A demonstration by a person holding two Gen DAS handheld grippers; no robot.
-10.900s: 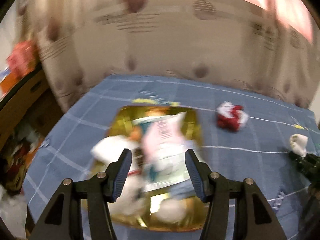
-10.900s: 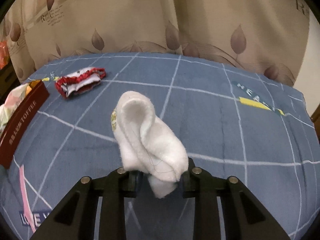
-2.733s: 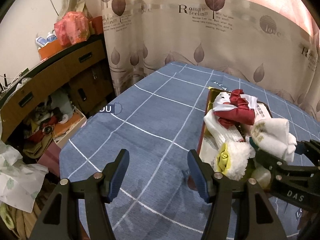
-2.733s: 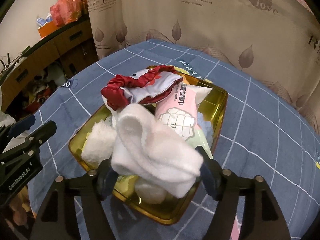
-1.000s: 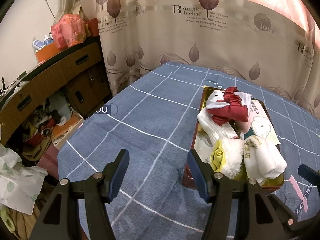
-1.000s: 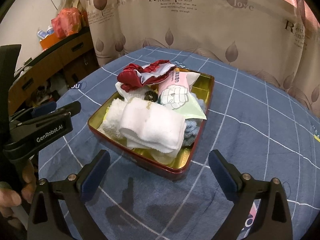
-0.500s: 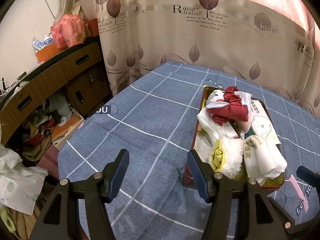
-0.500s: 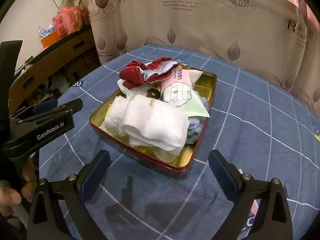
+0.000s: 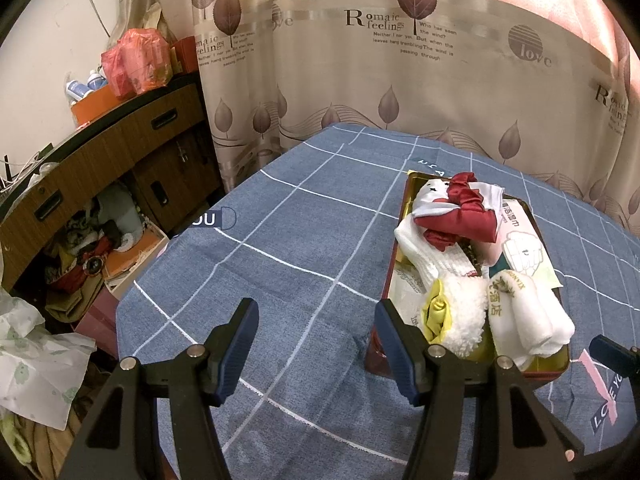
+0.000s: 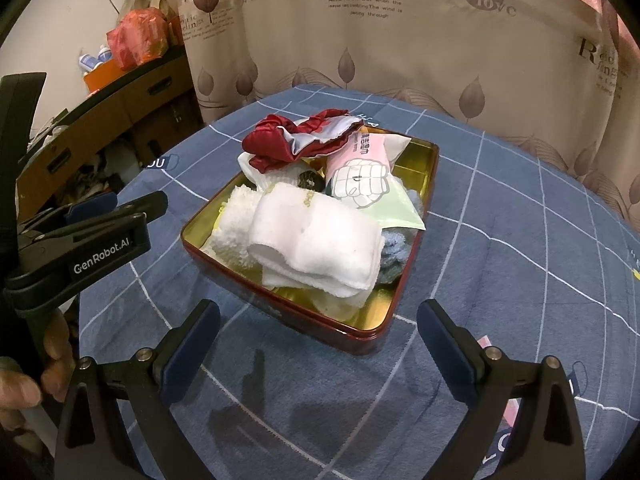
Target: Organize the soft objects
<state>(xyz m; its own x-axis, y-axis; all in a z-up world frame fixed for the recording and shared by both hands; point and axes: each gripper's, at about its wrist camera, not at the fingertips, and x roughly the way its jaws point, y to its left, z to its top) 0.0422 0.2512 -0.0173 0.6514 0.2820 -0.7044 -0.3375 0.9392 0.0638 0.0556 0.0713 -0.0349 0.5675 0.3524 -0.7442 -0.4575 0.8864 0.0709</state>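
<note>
Socks, cloths and a packet fill the gold-lined tin tray (image 10: 420, 184) at the centre of the right wrist view, on the blue checked tablecloth (image 10: 520, 272). A folded white towel (image 10: 316, 248) lies on top at the tray's near end, touching a fluffy white sock (image 10: 236, 216) to its left; a pink wet-wipes packet (image 10: 362, 166) sits behind it, and a red-and-white frilled cloth (image 10: 300, 140) caps the far end of the pile. A bit of blue fabric (image 10: 396, 252) shows at the towel's right. The right gripper (image 10: 318, 346) hangs in the lower part of the frame, its jaws wide apart and holding nothing — the tray lies just beyond them. In the left wrist view the left gripper (image 9: 316, 344) is at the bottom, jaws likewise spread and empty, over bare tablecloth (image 9: 280, 248); the tray (image 9: 394, 248) is at right centre, just beside the right-hand finger. A leaf-print curtain (image 9: 400, 80) fills the upper frame, and a wooden cabinet (image 9: 100, 160) stands at left.
</note>
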